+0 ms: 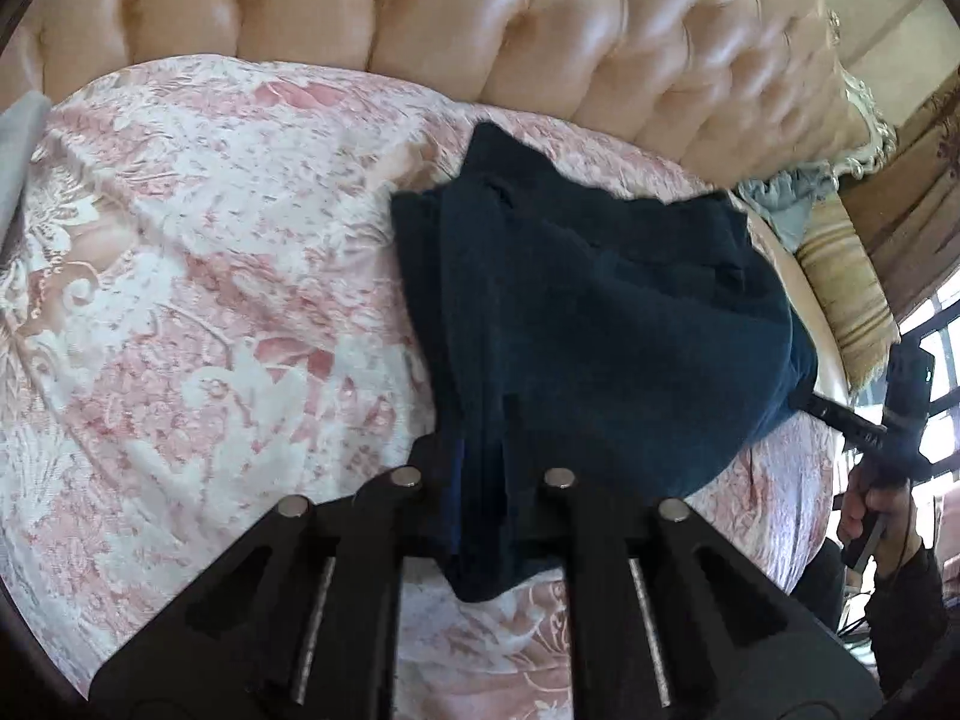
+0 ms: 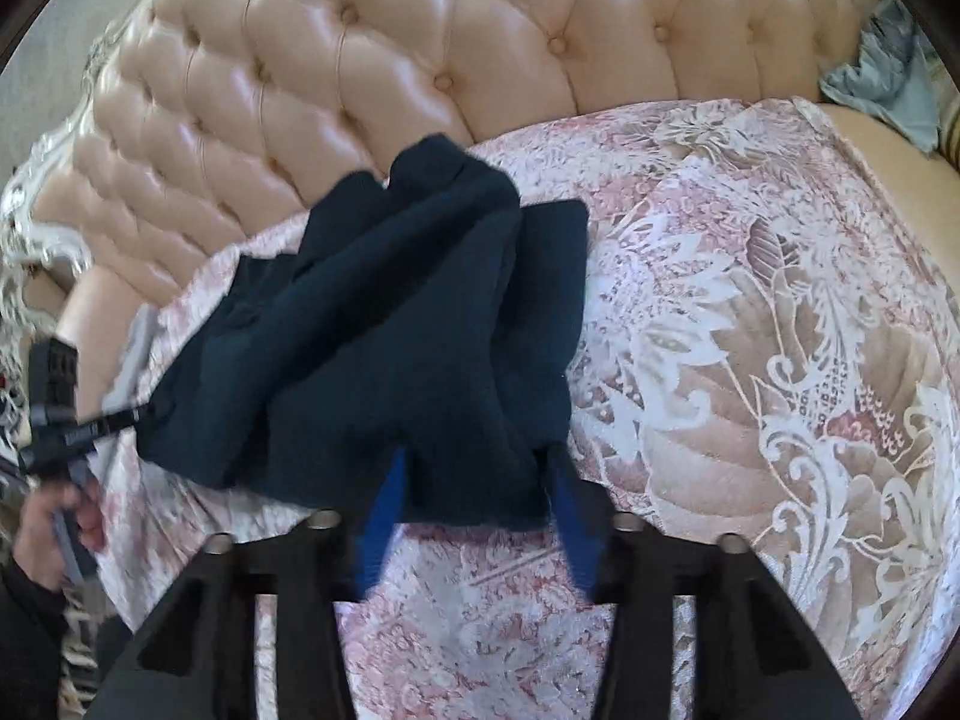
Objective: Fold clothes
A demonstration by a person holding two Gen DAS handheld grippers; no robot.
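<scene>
Left gripper [image 1: 480, 480]: clenched on one edge of the navy garment [image 1: 600, 312]. Right gripper [image 2: 474, 480]: blue fingers [image 2: 384, 516] stand apart, the opposite edge draped between them; whether its pads press the cloth cannot be told. The garment spans between both grippers above the bedspread [image 1: 210, 300], near the headboard [image 2: 390, 60]. Its long axis runs gripper to gripper, so each hand is equally near.

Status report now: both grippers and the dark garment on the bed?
Left gripper shut on dark blue garment. Right gripper pinching its other edge. Garment slung between them over bedspread. Nothing in the way.
</scene>
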